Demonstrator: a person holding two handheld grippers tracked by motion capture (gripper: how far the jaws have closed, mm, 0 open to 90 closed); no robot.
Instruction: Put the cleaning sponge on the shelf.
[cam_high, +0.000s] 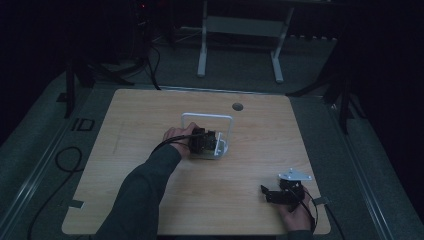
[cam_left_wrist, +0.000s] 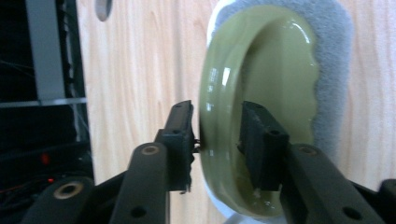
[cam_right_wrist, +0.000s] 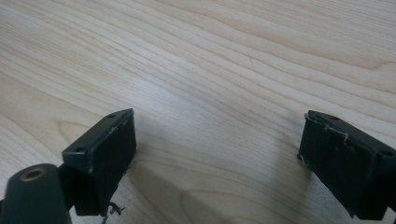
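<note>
Right hand-held gripper (cam_high: 267, 192) rests low on the near right part of the desk (cam_high: 125, 165), held by the person's right hand (cam_high: 295, 216). In the right gripper view its jaws stand wide apart with bare wood grain between them; nothing is held.

Farther out, near the middle of the desk, the left hand-held gripper (cam_high: 212, 141) is carried by the left hand (cam_high: 176, 136), the dark sleeve (cam_high: 135, 195) running back to the near edge. In the left gripper view its jaws straddle the rim of an olive-green bowl (cam_left_wrist: 275, 93) standing on edge: one jaw outside the wall, the other inside the hollow. The jaws are partly open; the outer pad appears just at the rim, though contact cannot be confirmed, and the inner pad stands clear.

Directly beyond the bowl is a grey foam pad (cam_left_wrist: 334, 56). In the high view the gripper sits at a white wire rack (cam_high: 207, 120). Beyond the rack, a round cable hole (cam_high: 237, 106) lies in the desk's far part.
</note>
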